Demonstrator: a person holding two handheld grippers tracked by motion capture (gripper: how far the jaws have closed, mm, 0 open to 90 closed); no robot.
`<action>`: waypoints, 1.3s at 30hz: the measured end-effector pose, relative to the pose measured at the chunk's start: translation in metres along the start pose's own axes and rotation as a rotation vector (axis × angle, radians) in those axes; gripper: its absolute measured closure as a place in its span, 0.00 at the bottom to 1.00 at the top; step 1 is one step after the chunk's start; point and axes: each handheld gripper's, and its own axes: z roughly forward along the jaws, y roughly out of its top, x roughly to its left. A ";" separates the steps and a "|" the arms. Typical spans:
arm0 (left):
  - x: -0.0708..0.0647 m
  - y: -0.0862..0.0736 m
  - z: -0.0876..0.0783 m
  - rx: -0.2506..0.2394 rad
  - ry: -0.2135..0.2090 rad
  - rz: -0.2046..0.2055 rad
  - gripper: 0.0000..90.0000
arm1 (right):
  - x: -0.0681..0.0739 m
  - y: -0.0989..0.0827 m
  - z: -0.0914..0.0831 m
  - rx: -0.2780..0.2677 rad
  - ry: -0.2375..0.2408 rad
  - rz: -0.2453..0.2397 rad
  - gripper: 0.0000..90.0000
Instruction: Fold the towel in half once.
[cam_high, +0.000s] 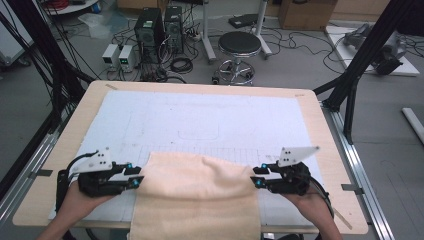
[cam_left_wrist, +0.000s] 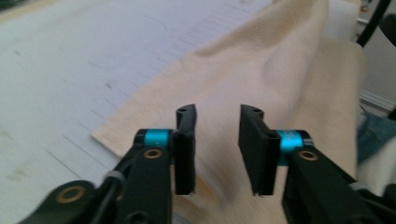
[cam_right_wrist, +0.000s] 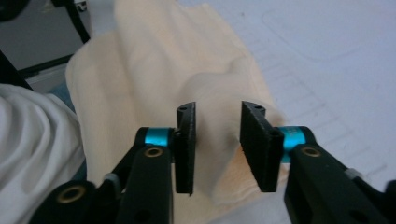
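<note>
Cloth: one cream cloth (cam_high: 197, 197), lying on the near part of the tabletop (cam_high: 320, 130); its near end hangs over the near edge, and its far edge is folded and a little raised.
Grippers: two. The left gripper (cam_high: 141, 176) is at the left side of the cloth, the right gripper (cam_high: 253, 176) at the right side.
Left jaws: spread apart, with a gap between them and nothing pinched; the cloth lies just past them.
Right jaws: spread apart also; a raised fold of cloth is in the gap, but the pads do not press on it.
Mat: one white mat (cam_high: 200, 120) under the cloth.
Around: one black stool (cam_high: 239, 46), two computer towers (cam_high: 160, 30), many cables on the floor.
In the way: nothing lies between the grippers and the cloth.
</note>
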 end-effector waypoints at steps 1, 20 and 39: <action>0.001 -0.001 0.000 0.001 0.003 -0.008 0.69 | 0.001 -0.006 0.000 0.007 -0.025 0.019 0.67; 0.044 -0.011 0.078 0.196 0.051 -0.060 0.80 | -0.043 -0.016 0.079 0.199 -0.075 0.034 0.80; 0.025 0.010 0.044 0.072 0.068 -0.007 0.93 | -0.030 0.011 0.054 0.087 -0.089 -0.019 0.90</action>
